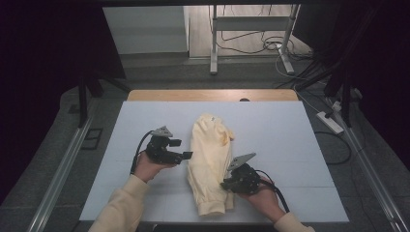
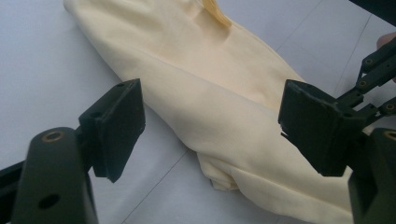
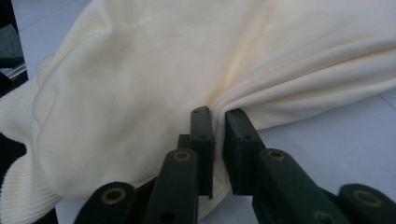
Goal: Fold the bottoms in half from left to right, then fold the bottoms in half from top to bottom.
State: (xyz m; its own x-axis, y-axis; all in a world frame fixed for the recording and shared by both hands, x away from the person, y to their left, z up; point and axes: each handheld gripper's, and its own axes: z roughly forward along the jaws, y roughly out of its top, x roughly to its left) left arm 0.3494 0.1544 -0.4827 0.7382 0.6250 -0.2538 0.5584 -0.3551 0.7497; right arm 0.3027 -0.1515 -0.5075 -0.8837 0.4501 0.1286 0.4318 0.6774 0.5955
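Garment [image 1: 209, 159] flat on white table [image 1: 290, 145]

A flat rectangular desk [image 1: 145, 121] covered by a pale white sheet, with a strip of light wood showing at its far edge. On it, near the middle, lies a folded pale yellow fabric garment [image 1: 209, 159], long and narrow, ribbed cuff toward the near edge.

Bare white surface [image 1: 270, 125] lies open on both sides. The folded cream garment [image 1: 208, 164] alone blocks the middle.
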